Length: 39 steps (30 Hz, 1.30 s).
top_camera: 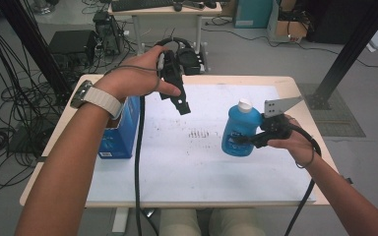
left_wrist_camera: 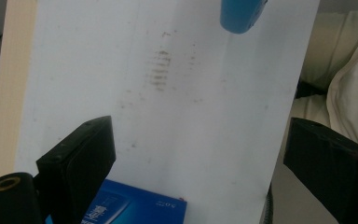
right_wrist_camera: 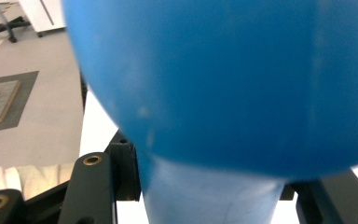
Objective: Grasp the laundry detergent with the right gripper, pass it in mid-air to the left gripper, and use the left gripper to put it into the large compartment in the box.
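A blue bottle [top_camera: 238, 130] with a white cap hangs tilted above the right half of the table, and my right gripper [top_camera: 250, 139] is shut on its lower part from the right. In the right gripper view the bottle [right_wrist_camera: 223, 74] bulges close to the camera, with its narrower part clamped in my right gripper [right_wrist_camera: 212, 196]. My left gripper [top_camera: 181, 105] is held high over the table's back left and points down. In the left gripper view my left gripper [left_wrist_camera: 200, 140] stands open with nothing between its jaws.
A blue box [top_camera: 123, 130] stands upright at the table's left edge, below the left wrist; its top [left_wrist_camera: 140, 207] lies under the left jaws. A white sheet [top_camera: 202, 162] with dark smudges covers the table. Cables, equipment and a desk lie on the floor beyond.
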Available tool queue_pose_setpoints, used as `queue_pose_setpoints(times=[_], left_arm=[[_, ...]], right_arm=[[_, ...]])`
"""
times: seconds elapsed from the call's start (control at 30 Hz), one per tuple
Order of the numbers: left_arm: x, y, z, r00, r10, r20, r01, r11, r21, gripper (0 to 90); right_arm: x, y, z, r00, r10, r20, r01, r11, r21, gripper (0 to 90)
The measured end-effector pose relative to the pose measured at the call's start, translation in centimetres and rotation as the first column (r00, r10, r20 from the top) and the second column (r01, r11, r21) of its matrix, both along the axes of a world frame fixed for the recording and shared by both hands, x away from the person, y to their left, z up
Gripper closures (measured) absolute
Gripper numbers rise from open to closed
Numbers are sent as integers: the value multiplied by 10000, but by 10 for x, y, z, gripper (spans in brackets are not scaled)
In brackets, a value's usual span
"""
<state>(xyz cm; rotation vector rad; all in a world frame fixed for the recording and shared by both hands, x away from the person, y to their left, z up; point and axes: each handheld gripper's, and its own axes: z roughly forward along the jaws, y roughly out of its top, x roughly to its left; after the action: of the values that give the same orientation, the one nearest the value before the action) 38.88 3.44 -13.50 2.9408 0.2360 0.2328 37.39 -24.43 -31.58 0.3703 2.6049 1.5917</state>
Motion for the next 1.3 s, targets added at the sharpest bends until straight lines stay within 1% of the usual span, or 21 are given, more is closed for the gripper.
queue_pose_setpoints(times=[0.1, 0.23, 0.27, 0.37, 0.43, 0.53, 0.63, 0.7, 0.87, 1.03, 1.07, 1.17, 1.2, 1.23, 1.3], left_arm=[[-5, -2, 1, 10000, -73, 40, 73, 10000, 12, 81], [-11, -5, 2, 9998, -144, 107, 144, 9999, -11, 72], [-13, -7, 3, 9997, -181, 178, 181, 9998, 34, 72], [-18, -10, 3, 9994, -272, 215, 270, 9996, 78, 72], [-22, -13, 3, 9990, -395, 211, 392, 9991, 165, 72], [-27, -17, 3, 9983, -522, 249, 518, 9985, 182, 73], [-30, -21, 4, 9977, -614, 297, 610, 9980, 156, 74], [-31, -22, 4, 9975, -663, 260, 660, 9977, 133, 74], [-36, -25, 4, 9968, -758, 264, 753, 9970, 181, 73], [-39, -25, 4, 9966, -796, 190, 794, 9968, 102, 72], [-40, -25, 4, 9967, -799, 161, 798, 9968, 35, 72], [-41, -24, 3, 9965, -829, -59, 830, 9965, 39, 73], [-42, -24, 2, 9962, -856, -144, 856, 9963, -10, 74], [-43, -23, 2, 9959, -880, -202, 880, 9961, -40, 73], [-44, -23, 1, 9960, -870, -205, 869, 9962, -63, 73]], right_arm=[[-2, 4, 3, 9998, 213, 30, -213, 9997, -103, 436], [-5, 8, 7, 9988, 484, 13, -484, 9988, -89, 436], [-5, 9, 8, 9985, 549, 16, -549, 9984, -98, 436], [-6, 12, 10, 9972, 744, -6, -744, 9971, -140, 436], [-6, 14, 11, 9961, 882, 15, -881, 9959, -187, 436], [-5, 17, 13, 9929, 1183, 127, -1180, 9928, -209, 436], [-6, 19, 14, 9914, 1302, 127, -1299, 9913, -221, 436], [-7, 21, 15, 9900, 1400, 147, -1396, 9899, -248, 436], [-9, 25, 18, 9863, 1644, 143, -1641, 9862, -199, 436], [-9, 30, 20, 9822, 1864, 221, -1858, 9823, -252, 436], [-10, 31, 20, 9809, 1932, 214, -1926, 9809, -266, 436], [-9, 35, 22, 9772, 2103, 300, -2094, 9773, -314, 436], [-10, 36, 22, 9765, 2143, 241, -2135, 9764, -311, 436], [-10, 37, 23, 9755, 2181, 296, -2171, 9756, -322, 436], [-10, 41, 23, 9730, 2290, 289, -2280, 9730, -350, 436]])
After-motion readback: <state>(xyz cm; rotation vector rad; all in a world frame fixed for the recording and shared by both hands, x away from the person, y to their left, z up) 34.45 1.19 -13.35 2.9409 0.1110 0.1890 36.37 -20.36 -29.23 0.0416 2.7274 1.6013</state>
